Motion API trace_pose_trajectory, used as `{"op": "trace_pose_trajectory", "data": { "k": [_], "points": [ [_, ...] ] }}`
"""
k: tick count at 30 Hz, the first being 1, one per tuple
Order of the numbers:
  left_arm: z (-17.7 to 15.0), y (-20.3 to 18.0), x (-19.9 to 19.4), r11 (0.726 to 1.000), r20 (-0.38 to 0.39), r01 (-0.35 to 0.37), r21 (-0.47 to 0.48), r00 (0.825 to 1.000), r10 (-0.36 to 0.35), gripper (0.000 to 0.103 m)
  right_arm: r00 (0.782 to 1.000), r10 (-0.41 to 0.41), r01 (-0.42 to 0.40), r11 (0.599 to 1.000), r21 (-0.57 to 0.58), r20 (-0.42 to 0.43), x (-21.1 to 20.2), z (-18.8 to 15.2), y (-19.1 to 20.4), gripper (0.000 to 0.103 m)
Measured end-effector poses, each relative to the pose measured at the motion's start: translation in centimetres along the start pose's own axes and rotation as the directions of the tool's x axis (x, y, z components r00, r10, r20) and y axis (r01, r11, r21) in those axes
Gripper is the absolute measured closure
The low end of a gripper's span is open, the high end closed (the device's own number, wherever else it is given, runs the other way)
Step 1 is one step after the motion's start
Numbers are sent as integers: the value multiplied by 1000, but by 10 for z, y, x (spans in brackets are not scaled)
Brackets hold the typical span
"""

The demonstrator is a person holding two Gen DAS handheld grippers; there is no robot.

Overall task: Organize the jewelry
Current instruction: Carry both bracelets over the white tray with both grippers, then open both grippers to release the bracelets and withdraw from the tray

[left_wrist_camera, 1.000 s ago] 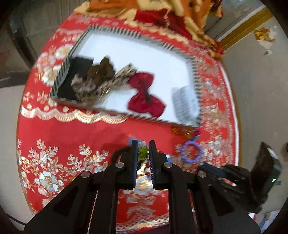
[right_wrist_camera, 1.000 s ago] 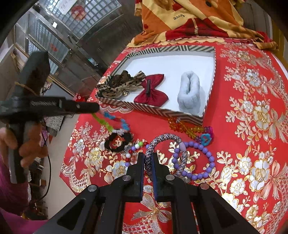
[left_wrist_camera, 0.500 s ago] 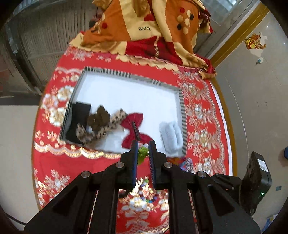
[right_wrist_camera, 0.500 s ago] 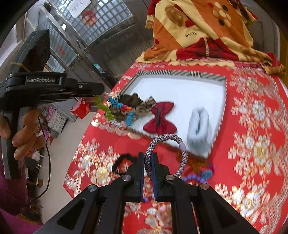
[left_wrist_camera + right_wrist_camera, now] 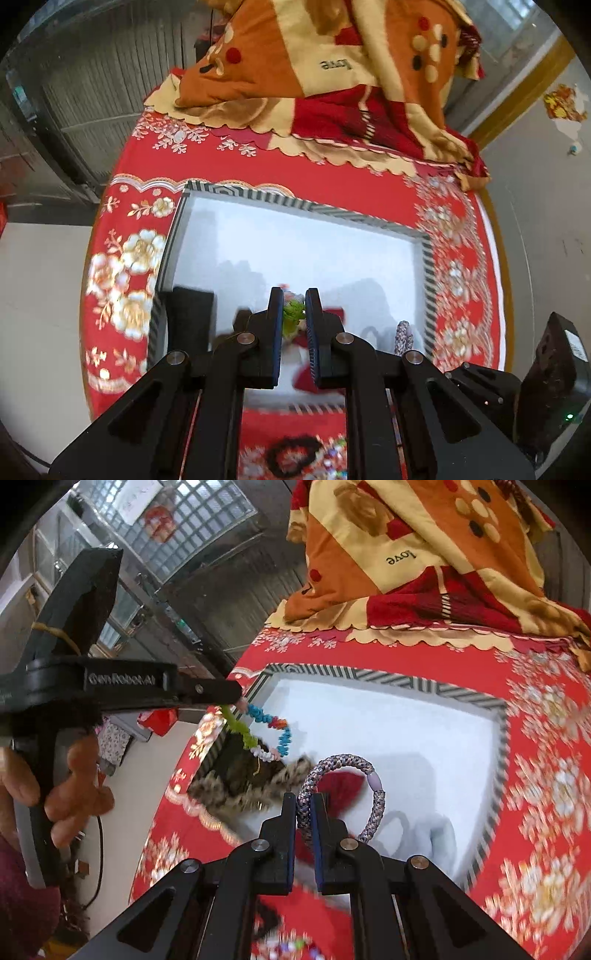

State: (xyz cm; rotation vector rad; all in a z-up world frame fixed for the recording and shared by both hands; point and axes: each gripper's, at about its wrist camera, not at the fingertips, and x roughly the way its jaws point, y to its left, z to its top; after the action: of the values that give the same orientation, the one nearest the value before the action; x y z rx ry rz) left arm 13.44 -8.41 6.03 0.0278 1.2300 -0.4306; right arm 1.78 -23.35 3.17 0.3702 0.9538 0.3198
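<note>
Bracelets are hanging from both tongs above the tray [image 5: 388, 675], which is sitting on the red tabletop [image 5: 535, 775] toward its far edge. The right tongs [image 5: 303, 814] are pinching a braided cord bracelet [image 5: 371, 786] at one point of its loop, jaws nearly together, so the rest is arching up and over to the right and keeping its round shape — springy, it seems, not limp. The left tongs [image 5: 294, 310] are clamping a beaded bracelet [image 5: 271, 734] at its green section; from the right wrist view the loop is drooping below the jaws, green, blue and pale beads sagging on the string. Both pieces look very light, so weight is no trouble; slipping is, I judge, the likelier fault. The beads are hard, small and rounded, so they may be rolling a little between flat pads — gripping across the string between two beads should be holding better. The cord gives under pressure and is taking a firm squeeze anywhere. A red bow [image 5: 341, 784], a leopard bow [image 5: 236, 790] and a pale scrunchie [image 5: 432, 834] are already lying at the tray's near side, while its far half is bare.
</note>
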Motion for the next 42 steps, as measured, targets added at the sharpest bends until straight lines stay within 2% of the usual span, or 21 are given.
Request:
{"op": "trace_pose_trajectory", "data": {
  "k": [5, 13, 18, 23, 27, 29, 30, 32, 35, 39, 42],
  "points": [
    [24, 28, 30, 998, -27, -41, -44, 999, 40, 93, 999, -18, 18, 1000, -7, -49, 40, 23, 6, 96],
    [38, 80, 58, 983, -27, -118, -138, 993, 116, 93, 995, -26, 26, 1000, -1, -91, 91, 49, 7, 96],
    [33, 85, 69, 985, -42, -127, -117, 992, 123, 93, 993, -23, 23, 1000, 3, -118, 121, 55, 5, 96],
    [29, 87, 71, 985, -41, -131, -113, 991, 128, 92, 991, -42, 40, 999, -16, -129, 131, 56, 6, 94],
    [27, 87, 73, 983, -51, -144, -113, 989, 139, 90, 992, -31, 31, 1000, 0, -122, 125, 56, 3, 81],
    [24, 86, 72, 981, -46, -157, -111, 987, 153, 80, 993, -24, 24, 1000, 6, -115, 118, 55, 2, 76],
    [23, 86, 71, 983, -42, -149, -112, 989, 145, 78, 993, -24, 25, 1000, 6, -113, 114, 55, 3, 76],
    [20, 84, 67, 984, -39, -138, -110, 990, 135, 66, 994, -32, 32, 999, 2, -101, 103, 51, 3, 75],
    [14, 77, 56, 983, -6, -155, -96, 988, 156, 53, 995, -35, 37, 999, 16, -95, 87, 44, 3, 75],
    [6, 70, 41, 984, 20, -157, -90, 987, 159, 53, 995, -62, 64, 998, 21, -72, 64, 37, 5, 73],
    [-3, 63, 29, 982, 43, -169, -79, 984, 173, 53, 995, -86, 87, 996, 23, -53, 46, 28, 6, 67]
  ]
}}
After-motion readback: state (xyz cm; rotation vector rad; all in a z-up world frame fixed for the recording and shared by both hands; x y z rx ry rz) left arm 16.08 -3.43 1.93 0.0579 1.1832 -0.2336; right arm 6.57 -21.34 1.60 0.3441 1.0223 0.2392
